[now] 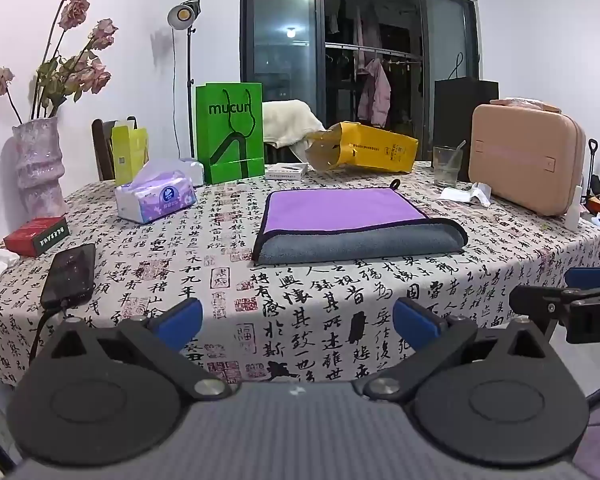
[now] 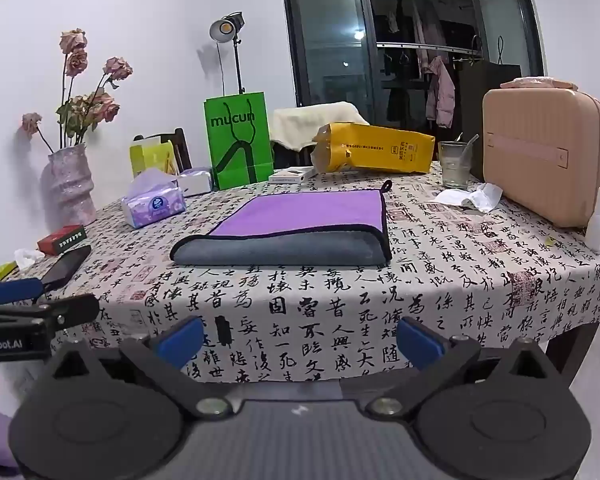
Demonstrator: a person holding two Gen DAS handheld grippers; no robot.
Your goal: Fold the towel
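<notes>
A towel (image 1: 352,220), purple on top and grey beneath with dark trim, lies folded flat on the middle of the table; it also shows in the right wrist view (image 2: 292,228). Its grey fold edge faces me and a small hang loop sits at its far right corner. My left gripper (image 1: 298,320) is open and empty, held back in front of the table's near edge. My right gripper (image 2: 300,338) is open and empty too, also back from the towel. Each gripper shows at the edge of the other's view.
The table carries a calligraphy-print cloth (image 1: 300,312). On it stand a vase of dried roses (image 1: 40,164), tissue pack (image 1: 156,196), phone (image 1: 70,274), red box (image 1: 36,236), green bag (image 1: 232,132), yellow bag (image 1: 364,148), glass (image 1: 446,166) and pink case (image 1: 528,160).
</notes>
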